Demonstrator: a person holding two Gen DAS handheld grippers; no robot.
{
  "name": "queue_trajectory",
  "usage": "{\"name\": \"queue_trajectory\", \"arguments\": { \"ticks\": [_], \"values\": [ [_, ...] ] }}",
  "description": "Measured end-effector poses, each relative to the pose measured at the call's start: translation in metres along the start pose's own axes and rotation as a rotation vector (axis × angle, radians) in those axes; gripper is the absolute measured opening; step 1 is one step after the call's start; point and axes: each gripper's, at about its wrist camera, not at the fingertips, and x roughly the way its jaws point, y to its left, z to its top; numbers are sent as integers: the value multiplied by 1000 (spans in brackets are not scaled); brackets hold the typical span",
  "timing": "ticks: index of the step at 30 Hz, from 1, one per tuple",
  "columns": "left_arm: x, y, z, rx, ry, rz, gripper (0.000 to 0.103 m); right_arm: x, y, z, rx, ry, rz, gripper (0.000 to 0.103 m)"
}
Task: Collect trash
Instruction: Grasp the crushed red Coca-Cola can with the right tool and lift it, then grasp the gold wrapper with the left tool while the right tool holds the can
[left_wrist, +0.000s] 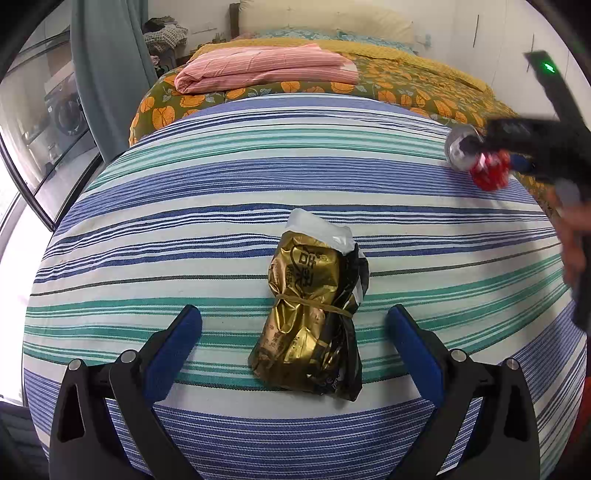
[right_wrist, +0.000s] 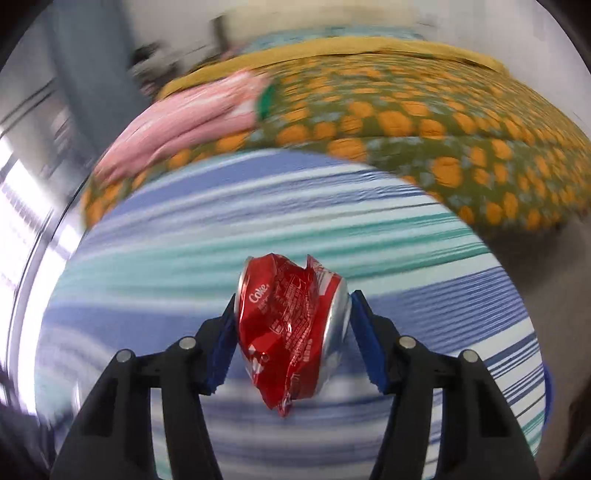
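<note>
- Gold snack bag (left_wrist: 310, 314) lies on the striped bedsheet (left_wrist: 184, 206), dead ahead of the left gripper (left_wrist: 293, 332), between its spread fingers, long axis running straight away from it.
- Left is clearly the nearer one; likely just push forward and close.
- Crushed cola can (right_wrist: 291, 332) is pinched in the right gripper (right_wrist: 293, 325), well off to the right.

One crushed red can (right_wrist: 293, 328) — one gold snack bag (left_wrist: 308, 317) — one folded pink blanket (left_wrist: 266, 68) — two claws.
</note>
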Motion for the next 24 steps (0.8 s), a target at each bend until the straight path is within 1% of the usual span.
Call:
{"name": "queue_trajectory", "arguments": {
  "ticks": [4, 5, 8, 11, 13, 15, 16, 18, 21, 23, 24],
  "values": [
    [0, 0, 0, 0, 0, -1, 99, -23, 4, -27, -167, 18, 98, 57],
    [0, 0, 0, 0, 0, -1, 99, -28, 5, -32, -192, 25, 116, 57],
    [0, 0, 0, -1, 0, -2, 99, -51, 8, -56, -318, 53, 152, 57],
    [-1, 1, -1, -11, -5, -15, 99, -65, 9, -88, -414, 74, 149, 57],
    [-4, 7, -2, -33, -16, -50, 99, -70, 6, -105, -428, 73, 157, 57],
    [-5, 9, -2, -33, -20, -74, 99, -69, 3, -111, -409, 84, 169, 58],
    [-5, 9, -1, -22, -15, -81, 99, -70, 0, -112, -390, 82, 171, 60],
    [-5, 7, 0, -2, -7, -70, 99, -69, -3, -113, -368, 82, 171, 65],
    [-5, -2, 1, 40, -8, -49, 98, -67, -6, -108, -342, 83, 174, 68],
    [-5, -7, 2, 67, -13, -22, 93, -65, -4, -103, -350, 85, 170, 69],
    [-4, -9, 2, 79, -8, -13, 88, -65, -3, -102, -354, 86, 169, 69]
  ]
}}
